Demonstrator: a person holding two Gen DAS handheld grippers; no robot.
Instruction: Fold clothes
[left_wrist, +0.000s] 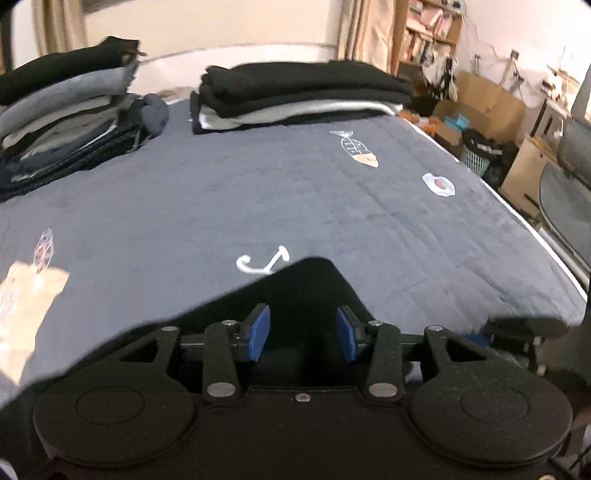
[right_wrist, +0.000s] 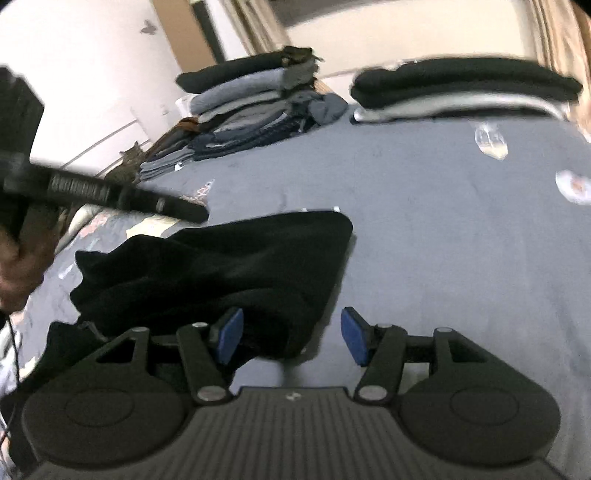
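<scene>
So the black garment is lying loosely bunched on the bed, down at the near end of the grey-blue cover with the little fish and fishbone prints.

The left tongs sit low over it with the blue pads apart and nothing pinched between them; dark cloth fills the gap underneath, but the pads aren't pressing on it. The right tongs are spread wider. One edge of the garment pokes in between the fingers next to the left-hand pad; it's hard to say if it actually touches that pad, since the shot is a bit smeared, but the tongs are clearly released and not gripping anything.

In the right wrist view the left tongs also show up at the left edge as a dark bar, with the person's hand wrapped around the handle.

At the far end of the bed there are two folded stacks: a tall mixed stack of black, grey and navy pieces on the left, and a flatter mostly black stack beside it. A bookshelf and cardboard boxes stand off to the right of the bed.
</scene>
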